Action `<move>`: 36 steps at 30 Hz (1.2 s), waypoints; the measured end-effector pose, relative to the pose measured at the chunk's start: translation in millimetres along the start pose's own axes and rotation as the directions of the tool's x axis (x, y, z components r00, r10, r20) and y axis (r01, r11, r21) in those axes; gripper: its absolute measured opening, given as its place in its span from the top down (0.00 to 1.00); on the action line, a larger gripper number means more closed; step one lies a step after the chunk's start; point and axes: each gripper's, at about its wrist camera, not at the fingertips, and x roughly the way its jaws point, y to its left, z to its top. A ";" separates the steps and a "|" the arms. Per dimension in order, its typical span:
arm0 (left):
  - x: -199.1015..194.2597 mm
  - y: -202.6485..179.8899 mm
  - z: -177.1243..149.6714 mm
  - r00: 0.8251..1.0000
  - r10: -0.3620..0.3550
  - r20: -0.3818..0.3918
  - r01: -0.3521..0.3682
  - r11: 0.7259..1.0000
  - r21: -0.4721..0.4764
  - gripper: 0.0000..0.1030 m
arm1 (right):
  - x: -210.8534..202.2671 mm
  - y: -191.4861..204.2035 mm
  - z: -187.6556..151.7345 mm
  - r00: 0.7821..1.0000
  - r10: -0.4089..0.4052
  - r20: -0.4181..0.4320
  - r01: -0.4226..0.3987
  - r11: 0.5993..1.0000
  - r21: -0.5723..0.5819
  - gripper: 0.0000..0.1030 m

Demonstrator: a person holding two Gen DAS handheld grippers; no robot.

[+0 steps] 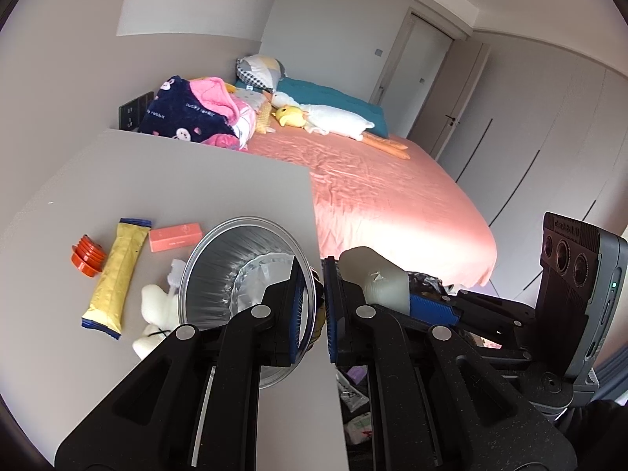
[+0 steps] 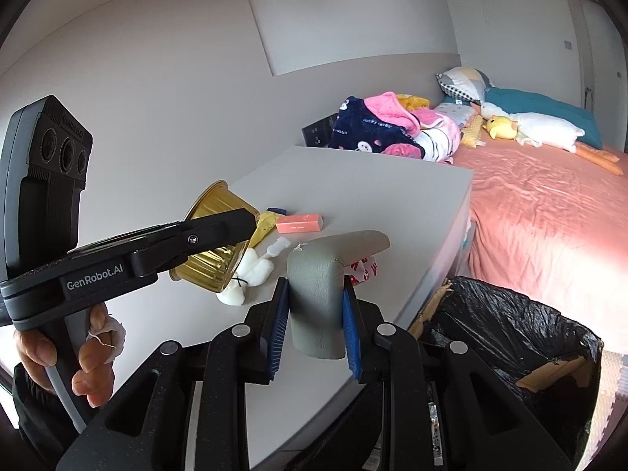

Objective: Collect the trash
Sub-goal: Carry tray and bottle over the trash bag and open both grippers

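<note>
Gold foil cup (image 2: 214,235), silver inside, is pinched by its rim in the left gripper (image 1: 314,314). Bent grey foam piece (image 2: 318,294) is clamped in the right gripper (image 2: 314,325). Both are held w/ jaws narrow, probably for dropping into the black-lined bin (image 2: 510,325) beside the grey table (image 2: 353,180).

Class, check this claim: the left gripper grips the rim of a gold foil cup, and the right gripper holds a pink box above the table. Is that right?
Not quite. The right gripper holds a grey L-shaped piece, not the pink box, which lies on the table. The right wrist view shows it. The left gripper does grip the foil cup.
</note>
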 end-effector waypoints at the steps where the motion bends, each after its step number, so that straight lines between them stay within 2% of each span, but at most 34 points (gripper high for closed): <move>1: -0.9 -3.0 -1.3 1.000 -0.002 0.000 0.002 1.000 0.002 0.91 | -2.4 -1.2 -1.5 1.000 -0.002 0.002 0.002 1.000 0.002 0.73; 17: 4.9 -44.8 -11.6 0.999 -0.050 -0.016 0.050 0.998 0.038 0.91 | -40.2 -27.5 -17.5 0.998 -0.049 0.037 0.047 0.998 0.041 0.73; 36: 39.7 -93.5 -13.7 0.988 -0.128 -0.084 0.136 0.986 0.096 0.91 | -79.5 -73.3 -28.6 0.988 -0.138 0.076 0.128 0.984 0.123 0.73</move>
